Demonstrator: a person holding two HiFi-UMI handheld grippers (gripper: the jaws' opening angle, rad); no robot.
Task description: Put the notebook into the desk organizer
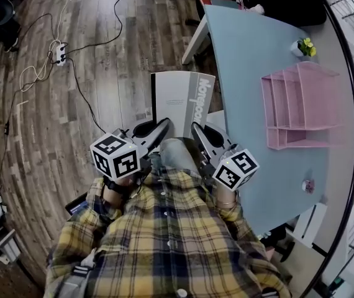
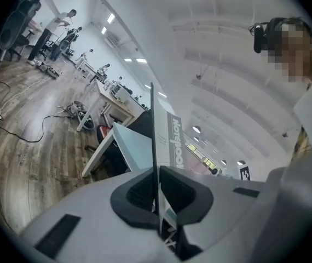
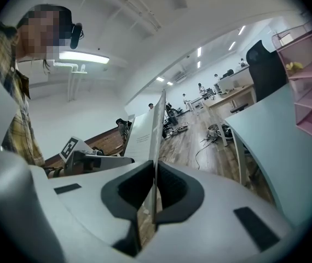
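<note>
Grips the white notebook [image 3: 144,131] edge-on with the right gripper [image 3: 153,189], jaws pressed on its thin lower edge, over wooden floor [image 3: 184,146], left of a pale desk [image 3: 279,149] and a pink organizer [image 3: 311,89] at the right edge.

Wood floor [image 1: 53,141] (cables [image 1: 85,95] trailing) beside a pale-blue desk [image 1: 245,61].

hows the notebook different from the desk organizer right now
The notebook is white and grey; the desk organizer is pink. The notebook is held off the table, clamped by the left gripper and right gripper; the desk organizer rests on the table, untouched.
</note>
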